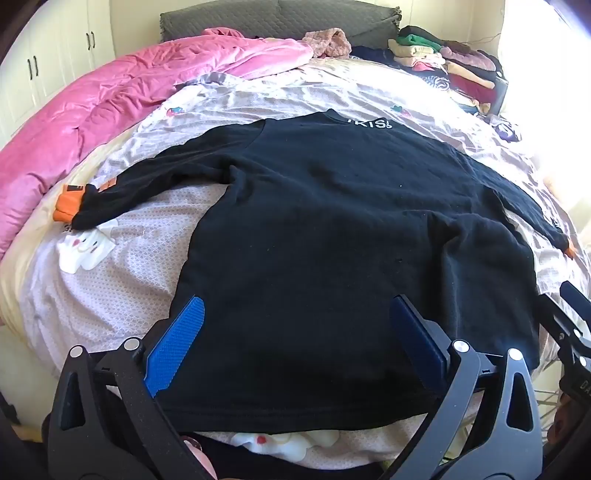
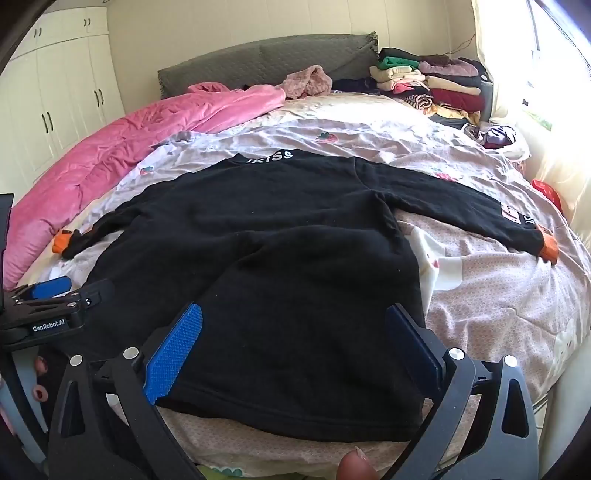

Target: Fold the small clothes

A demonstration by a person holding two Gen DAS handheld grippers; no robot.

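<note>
A bedroom with white wardrobes [image 2: 62, 92] on the left wall, a grey headboard [image 1: 273, 18] at the far end and a bright window to the right frames a bed [image 2: 491, 295] under a pale printed sheet. Far to the left of both sets of jaws a pink quilt [image 1: 92, 122] lies bunched along the bed's edge. Straight ahead of the jaws, spread flat, is the black sweatshirt [image 1: 332, 221], its long axis running away from them, hem nearest and lettered collar farthest, sleeves stretched out to either side and ending in orange cuffs. The left gripper [image 1: 295, 347] hangs over the left part of the hem, the right gripper [image 2: 291, 347] over the right part; both stand fully released, blue pads wide apart, nothing pinched, cloth showing between them. Each seems about equally near its own hem corner, so the coming fold likely turns on which side is lifted first. Beyond the collar and to the right, a stack of folded clothes [image 2: 436, 85] sits near the headboard corner. No containers are visible.
</note>
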